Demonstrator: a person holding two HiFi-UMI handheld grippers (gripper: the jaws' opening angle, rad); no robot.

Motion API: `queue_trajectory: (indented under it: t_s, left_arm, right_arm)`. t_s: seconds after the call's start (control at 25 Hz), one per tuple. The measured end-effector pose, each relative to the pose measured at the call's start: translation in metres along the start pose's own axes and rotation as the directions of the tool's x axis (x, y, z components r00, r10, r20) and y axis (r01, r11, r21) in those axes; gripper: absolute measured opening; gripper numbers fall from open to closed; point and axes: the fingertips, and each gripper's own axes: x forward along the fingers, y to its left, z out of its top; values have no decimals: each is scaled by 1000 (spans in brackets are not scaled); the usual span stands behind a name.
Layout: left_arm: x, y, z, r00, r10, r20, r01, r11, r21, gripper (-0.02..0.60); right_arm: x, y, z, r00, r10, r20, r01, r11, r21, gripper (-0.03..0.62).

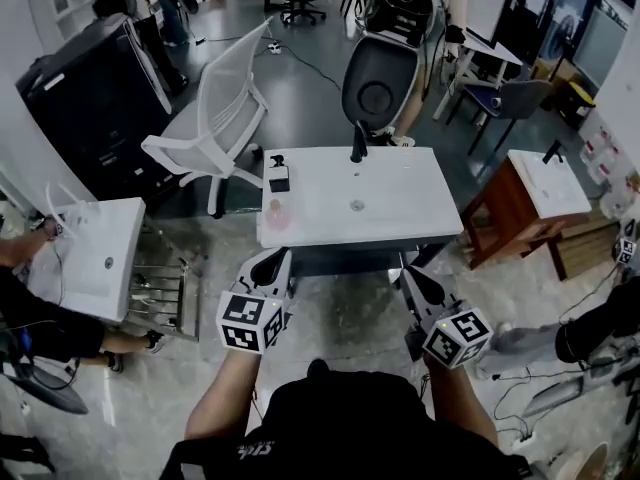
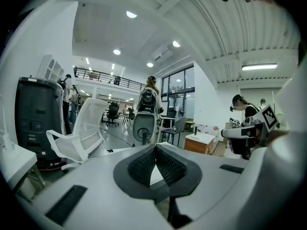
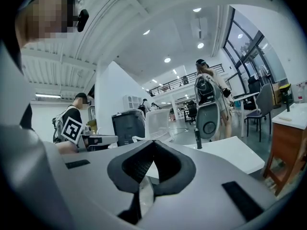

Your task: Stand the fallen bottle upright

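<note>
table [image 1: 400, 190]: white, centre of the head view, both tongs on the person's side of its near edge, off it.
white chair [image 1: 213, 118]: mesh back, off the table's left edge.
dark chair [image 1: 377, 86]: behind the far edge.
left gripper [image 1: 272, 264]: pads [image 2: 142, 166] pressed together tip to tip, nothing between them, touching nothing. Held just short of the near-left corner.
right gripper [image 1: 413, 278]: jaws pressed together too, empty, touching nothing. Held just short of the near edge, right of centre.
black box [image 1: 279, 181]: small, by the table's left edge, about midway along it.
black bottle [image 1: 357, 145]: upright at the far edge, about the middle.
fallen bottle [image 1: 278, 214]: pale, pinkish, on the table near the near-left corner, just nearer than the black box. Well apart from both tongs. Too small to confirm how it lies.
small round item [image 1: 356, 205]: table centre, can't tell what it is.
</note>
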Motion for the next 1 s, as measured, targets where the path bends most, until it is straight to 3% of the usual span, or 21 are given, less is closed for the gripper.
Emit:
queue_trajectory:
  t_s: [0.24, 0.56, 1.0]
  left_arm:
    - [6, 31, -10, 999, 39, -19, -40, 999, -26, 11]
    - [34, 72, -16, 990, 129, -55, -131, 990, -48, 11]
    - [151, 126, 18, 956, 281, -90, -286, 957, -52, 11]
  right_arm:
    - [41, 3, -8, 998, 42, -47, -42, 999, 11, 14]
    - [105, -30, -22, 989, 116, -90, -110, 992, 68, 14]
    - [240, -118, 17, 947, 291, -135, -285, 957, 60, 14]
